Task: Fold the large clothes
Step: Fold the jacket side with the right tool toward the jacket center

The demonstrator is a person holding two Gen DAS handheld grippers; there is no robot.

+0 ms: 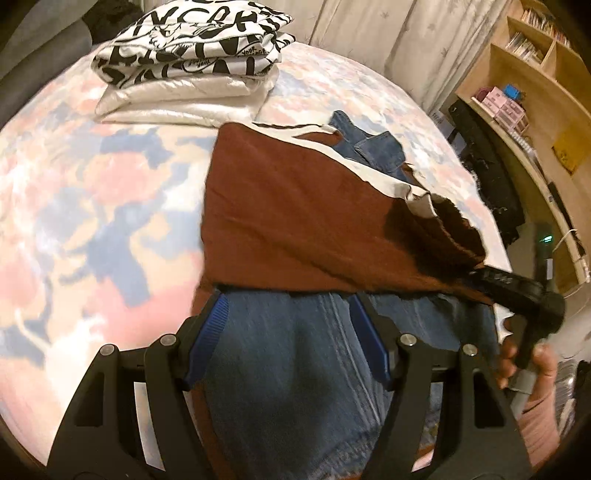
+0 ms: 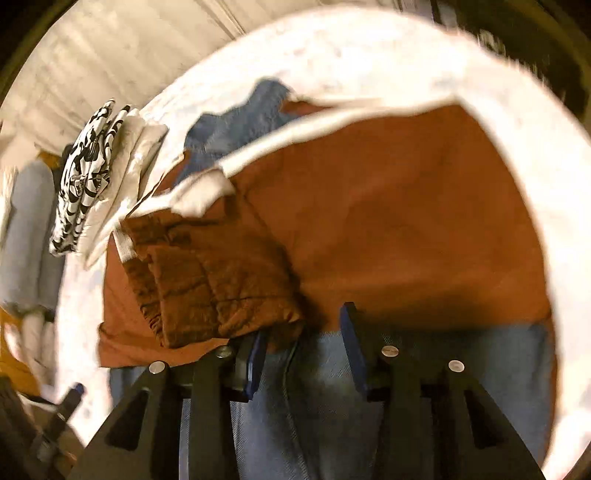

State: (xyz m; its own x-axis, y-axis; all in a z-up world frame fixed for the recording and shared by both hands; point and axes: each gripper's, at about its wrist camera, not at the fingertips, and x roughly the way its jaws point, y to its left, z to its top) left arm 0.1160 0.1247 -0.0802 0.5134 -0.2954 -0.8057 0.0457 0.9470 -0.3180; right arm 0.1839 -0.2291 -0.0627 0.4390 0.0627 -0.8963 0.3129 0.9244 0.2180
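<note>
A rust-brown garment point(image 1: 295, 221) with white trim lies folded over a blue denim garment point(image 1: 288, 369) on the bed. My left gripper point(image 1: 288, 306) hovers open over the denim, just short of the brown fold's near edge, with nothing between its blue pads. In the right wrist view my right gripper point(image 2: 304, 325) stands open, with only denim point(image 2: 317, 398) showing in the gap. A crumpled brown sleeve point(image 2: 207, 280) lies against its left finger. The left wrist view shows the right gripper point(image 1: 484, 277) at the garment's dark right corner, held by a hand point(image 1: 543, 365).
A stack of folded clothes point(image 1: 192, 62), black-and-white print on top, sits at the far side of the floral bed cover point(image 1: 92, 206). Curtains point(image 1: 388, 33) hang behind. Wooden shelves point(image 1: 535, 92) and dark bags stand to the right of the bed.
</note>
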